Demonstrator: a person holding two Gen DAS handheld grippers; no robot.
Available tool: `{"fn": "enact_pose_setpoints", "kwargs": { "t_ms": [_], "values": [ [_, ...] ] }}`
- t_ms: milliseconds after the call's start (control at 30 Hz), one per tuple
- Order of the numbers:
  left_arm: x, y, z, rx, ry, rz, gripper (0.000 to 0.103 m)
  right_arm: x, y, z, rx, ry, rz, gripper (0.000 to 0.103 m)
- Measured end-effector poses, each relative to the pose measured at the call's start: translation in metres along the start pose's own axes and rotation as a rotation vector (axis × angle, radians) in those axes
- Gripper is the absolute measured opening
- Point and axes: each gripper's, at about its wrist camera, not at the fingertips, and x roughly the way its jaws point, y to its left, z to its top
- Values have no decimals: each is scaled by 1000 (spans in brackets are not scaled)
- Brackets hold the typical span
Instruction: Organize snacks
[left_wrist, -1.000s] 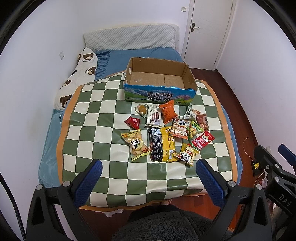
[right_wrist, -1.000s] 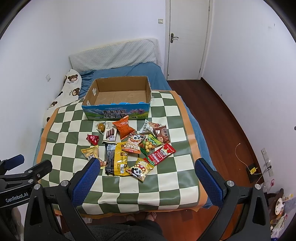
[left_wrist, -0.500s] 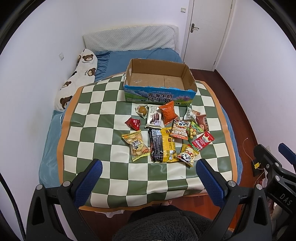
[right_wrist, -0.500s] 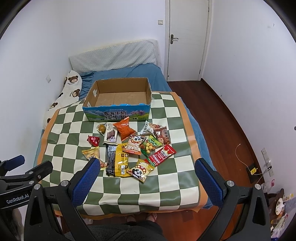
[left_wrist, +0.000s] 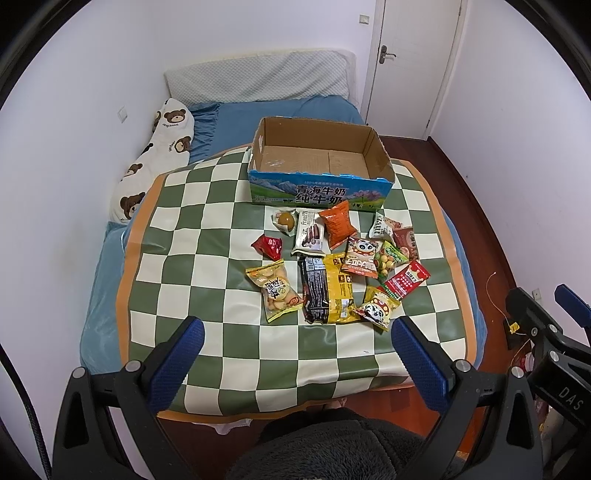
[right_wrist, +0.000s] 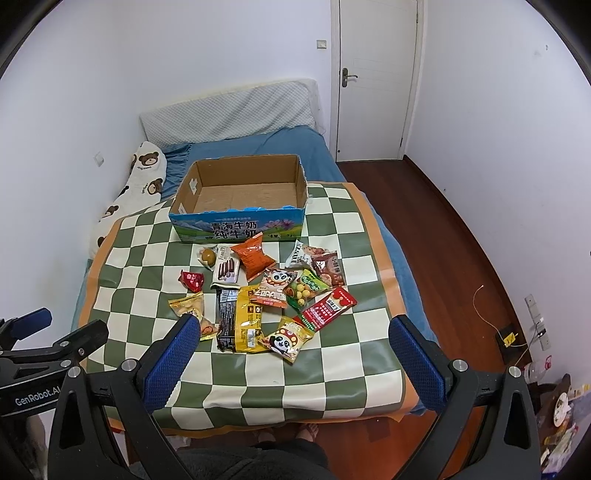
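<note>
Several snack packets lie in a loose cluster on a green-and-cream checked mat (left_wrist: 207, 236) (right_wrist: 340, 354) spread over a bed. Among them are an orange chip bag (left_wrist: 338, 224) (right_wrist: 253, 255), a black-and-yellow packet (left_wrist: 327, 291) (right_wrist: 240, 319) and a red sachet (left_wrist: 268, 246) (right_wrist: 192, 280). Behind them stands an open, empty cardboard box (left_wrist: 319, 162) (right_wrist: 240, 195) with a blue printed front. My left gripper (left_wrist: 295, 338) and my right gripper (right_wrist: 293, 336) both hover open, high over the mat's near edge, holding nothing. In the right wrist view the left blue pad hides part of a yellow biscuit packet (right_wrist: 188, 306).
A bear-print pillow (left_wrist: 155, 162) lies along the left wall and a grey pillow (left_wrist: 258, 79) at the headboard. A white door (right_wrist: 373, 77) and wooden floor (right_wrist: 461, 258) are on the right. The person's dark fuzzy clothing (left_wrist: 332, 450) fills the bottom edge.
Both views drift very slightly toward the mat; the snacks sit a little lower in frame. Nothing on the mat has moved, and both grippers stay open.
</note>
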Motion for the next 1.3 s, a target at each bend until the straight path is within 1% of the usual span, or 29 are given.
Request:
{"fn": "enact_pose_setpoints", "kwargs": {
  "t_ms": [200,267,367,467,500,567,633,667,733,767,800,833,900,967,1033,1100,1133,1167,1233,1300],
  "values": [
    [0,-1,-2,-2,-7,5,103,1,2,-1,3,6,2,103],
    [6,2,1,-5,-8,23,103,7,3,-1,11,19,5,103],
    [29,13,8,-30,23,50,103,28,-2,-3,35,51,12,103],
    [66,32,20,-64,85,77,103,64,-3,-5,70,114,31,103],
    [79,39,22,-75,112,96,103,78,-5,-6,81,138,37,103],
    [118,53,32,-96,173,92,103,108,-4,-9,96,184,40,103],
    [153,64,34,-123,243,96,103,141,-1,-11,120,237,57,103],
    [174,70,35,-146,292,54,103,158,0,-14,130,259,69,103],
    [211,80,34,-195,381,22,103,195,5,-18,138,299,81,103],
    [232,82,33,-220,431,-16,103,212,8,-20,140,323,87,103],
    [250,84,32,-242,466,-38,102,226,11,-22,137,340,92,103],
    [270,84,31,-262,505,-47,102,242,15,-24,133,362,94,103],
    [300,81,26,-288,559,-67,101,273,25,-29,127,408,109,102],
    [332,81,20,-326,607,-72,98,299,36,-34,113,444,129,102],
    [355,81,16,-353,632,-84,89,322,47,-39,89,472,117,101],
    [373,81,12,-362,647,-78,71,341,55,-43,73,496,113,100],
    [380,81,9,-365,652,-88,68,350,59,-45,69,508,112,100],
    [384,81,8,-366,649,-98,60,358,63,-47,65,521,109,100],
    [384,81,8,-338,632,-84,56,374,69,-49,68,541,122,100],
    [377,77,10,-242,602,-49,54,389,78,-49,63,565,158,100]
  ]
}}
